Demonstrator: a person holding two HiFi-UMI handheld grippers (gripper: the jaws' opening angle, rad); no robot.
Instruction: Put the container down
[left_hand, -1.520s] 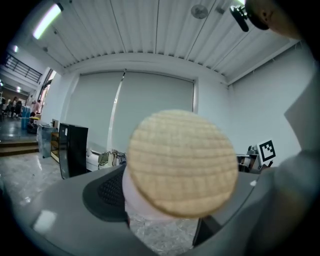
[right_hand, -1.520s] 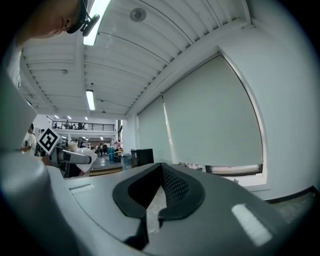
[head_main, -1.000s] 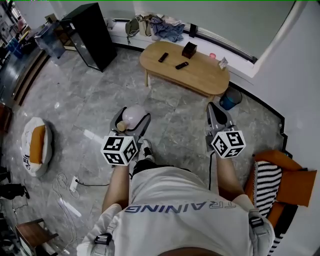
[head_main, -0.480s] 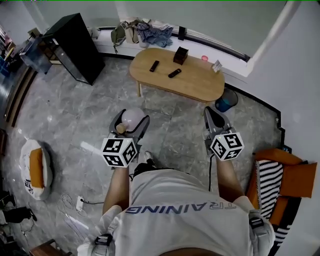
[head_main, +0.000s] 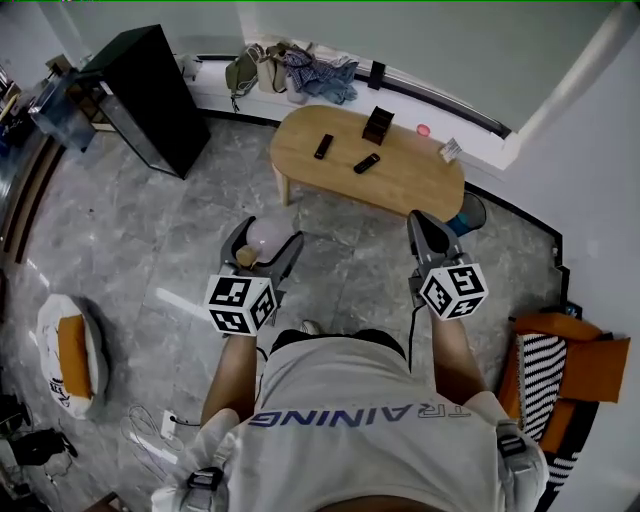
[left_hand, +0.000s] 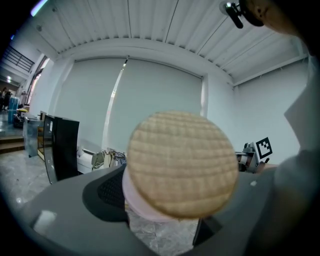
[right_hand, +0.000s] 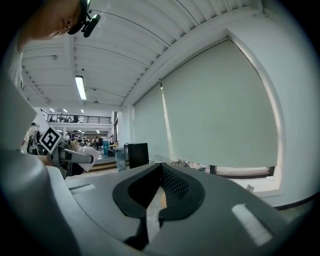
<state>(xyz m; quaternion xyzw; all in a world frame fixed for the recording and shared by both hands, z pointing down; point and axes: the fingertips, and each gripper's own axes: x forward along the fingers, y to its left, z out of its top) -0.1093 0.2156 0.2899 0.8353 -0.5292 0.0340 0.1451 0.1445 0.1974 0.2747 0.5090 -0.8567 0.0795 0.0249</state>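
Observation:
A pale pink round container (head_main: 270, 230) with a woven tan lid (left_hand: 182, 162) lies on its side between the jaws of my left gripper (head_main: 266, 238), which is shut on it at waist height above the grey stone floor. In the left gripper view the lid faces the camera and fills the gap of the left gripper (left_hand: 165, 200). My right gripper (head_main: 426, 224) is held level beside it, shut and empty. Its pads meet in the right gripper view, where the right gripper (right_hand: 159, 187) points at the window wall.
An oval wooden table (head_main: 410, 185) stands ahead with two remotes (head_main: 324, 146) and a black box (head_main: 378, 126). A blue bin (head_main: 468, 212) sits by its right end. There is a black cabinet (head_main: 150, 95) at far left, an orange striped seat (head_main: 560, 370) at right, and a white and orange cushion (head_main: 68, 355) and cables (head_main: 150, 430) at left.
The table and floor have slid down the head view, so the table is a little nearer. Both grippers keep their pose, the left still shut on the container.

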